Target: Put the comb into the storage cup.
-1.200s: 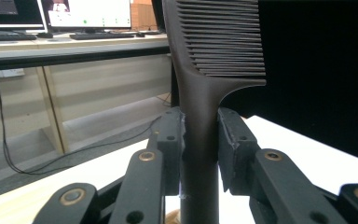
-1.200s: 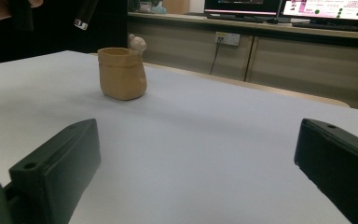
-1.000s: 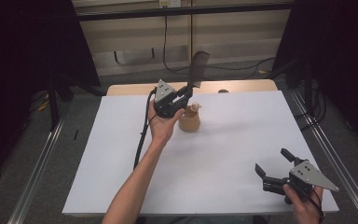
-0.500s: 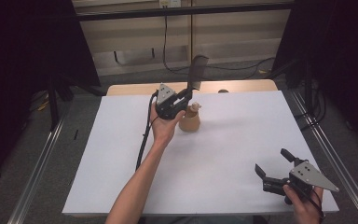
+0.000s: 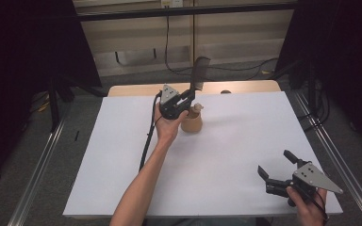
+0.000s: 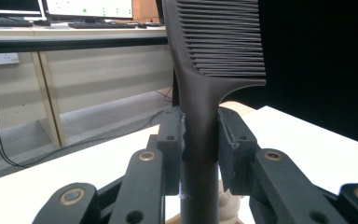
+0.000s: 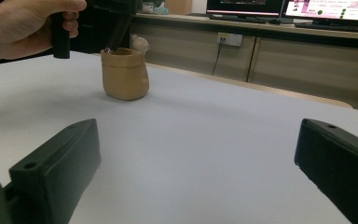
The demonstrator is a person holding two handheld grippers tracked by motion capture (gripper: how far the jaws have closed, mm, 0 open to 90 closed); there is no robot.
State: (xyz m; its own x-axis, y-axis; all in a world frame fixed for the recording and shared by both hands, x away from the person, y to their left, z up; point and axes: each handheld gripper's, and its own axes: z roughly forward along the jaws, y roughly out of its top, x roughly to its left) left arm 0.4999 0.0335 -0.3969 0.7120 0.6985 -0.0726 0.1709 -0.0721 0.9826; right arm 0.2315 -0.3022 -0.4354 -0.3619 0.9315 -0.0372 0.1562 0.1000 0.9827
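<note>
Dark brown plastic comb [image 6: 214, 51] with long straight handle, held upright, teeth uppermost, handle pointing down. Handle clamped between the two black pads of the left gripper [image 6: 200, 140]; pads pressed flat on both sides of the handle just below the toothed head. Teeth facing right in the left gripper view. In the high view, comb [image 5: 199, 73] standing above the far-centre part of the table, tilted slightly, lower end of handle reaching into the mouth of a small tan pouch-shaped holder [image 5: 192, 123]. In the right gripper view, dark handle end seen at the rim of the holder [image 7: 124, 74]; depth of entry not readable. Pale rounded object [image 7: 140, 43] poking out of the holder beside the handle; identity unclear.

Holder standing upright on the white table top [image 5: 245, 141], far-centre, just to the right of the left hand [image 5: 167, 127]. Left gripper [image 5: 188, 96] directly above the holder, grey three-cornered plate on top, black cable trailing back along the forearm.

Right gripper [image 5: 275, 167] at the near right corner of the table, well apart from holder and comb, held in the right hand [image 5: 308, 207]. Jaws spread wide, nothing between them; bare table surface between the two black jaws in the right gripper view.

Wooden table edge [image 5: 245, 87] behind the white top; monitors on a desk in the background.
</note>
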